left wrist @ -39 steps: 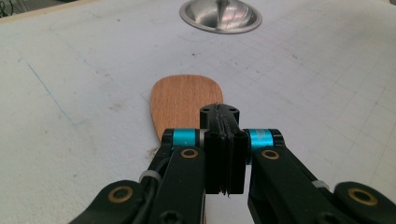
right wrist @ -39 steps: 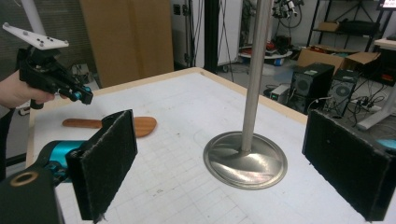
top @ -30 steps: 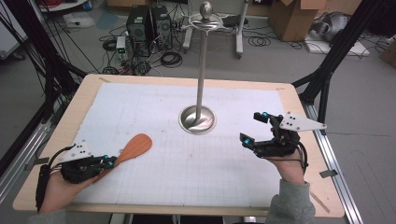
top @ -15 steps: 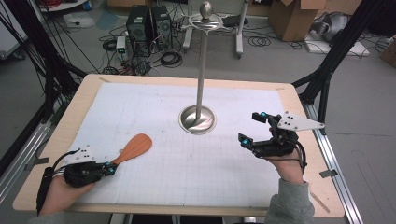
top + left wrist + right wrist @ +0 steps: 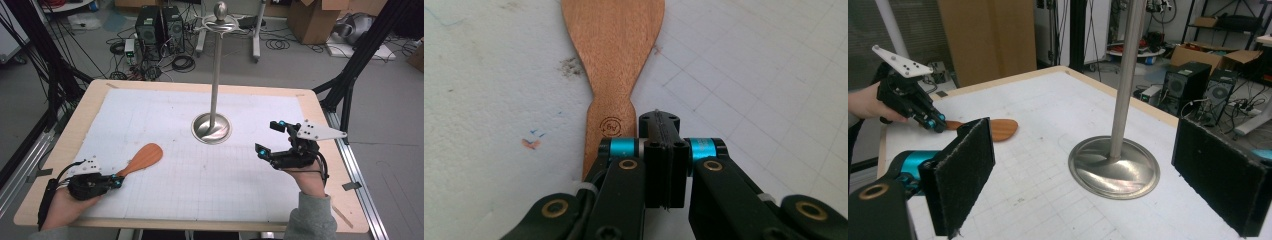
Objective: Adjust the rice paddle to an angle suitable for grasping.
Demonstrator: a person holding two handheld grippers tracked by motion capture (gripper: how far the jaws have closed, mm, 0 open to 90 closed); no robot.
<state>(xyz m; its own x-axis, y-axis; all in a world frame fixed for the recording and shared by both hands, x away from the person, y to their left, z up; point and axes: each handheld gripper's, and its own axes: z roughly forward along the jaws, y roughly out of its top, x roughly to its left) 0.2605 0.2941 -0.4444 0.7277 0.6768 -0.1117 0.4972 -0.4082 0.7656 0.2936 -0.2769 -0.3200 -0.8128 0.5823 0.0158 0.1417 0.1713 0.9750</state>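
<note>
Wooden spatula (image 5: pixel 141 158) lying flat on white mat (image 5: pixel 170 120), near-left part, blade pointing away toward stand (image 5: pixel 213 127). Left gripper (image 5: pixel 663 131) sitting over handle end, jaws pressed together beside handle, not clamping it. Right gripper (image 5: pixel 274 139) idling well apart, jaws gaping wide.

A wooden spatula (image 5: pixel 142 158) lies flat on the white gridded mat at the lower left of the high view, blade toward upper right, handle end apparently pinched; a round stamp marks its neck.
</note>
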